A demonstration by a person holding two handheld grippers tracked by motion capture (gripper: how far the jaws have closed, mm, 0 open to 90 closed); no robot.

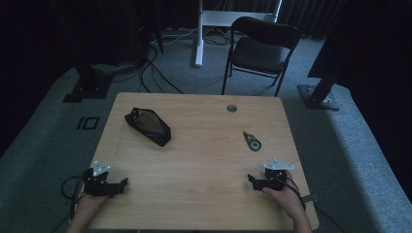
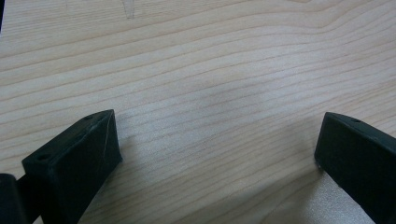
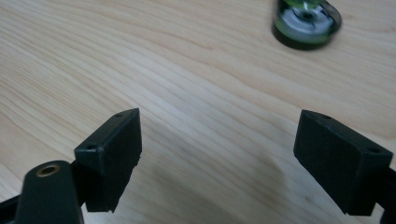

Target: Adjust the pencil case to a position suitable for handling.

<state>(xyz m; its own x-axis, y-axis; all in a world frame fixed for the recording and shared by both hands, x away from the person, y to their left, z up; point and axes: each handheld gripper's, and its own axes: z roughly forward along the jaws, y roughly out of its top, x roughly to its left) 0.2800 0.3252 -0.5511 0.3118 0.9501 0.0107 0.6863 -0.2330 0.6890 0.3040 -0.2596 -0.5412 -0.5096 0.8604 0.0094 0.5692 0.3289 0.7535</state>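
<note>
A black pouch (image 1: 148,126) lies on the left half of the wooden table (image 1: 199,160). A small green and black tape dispenser (image 1: 252,141) lies on the right half; it also sits at the top of the right gripper view (image 3: 306,23). My left gripper (image 1: 124,183) rests at the table's front left corner, held by a hand, its jaws wide apart over bare wood (image 2: 217,140). My right gripper (image 1: 251,178) rests near the front right edge, open too (image 3: 219,140), well short of the dispenser. Nothing lies between either pair of jaws.
A round grommet hole (image 1: 231,108) sits near the table's far edge. Behind the table stand a black folding chair (image 1: 260,48), a white desk leg (image 1: 198,34) and dark stands with cables (image 1: 90,82) on grey carpet.
</note>
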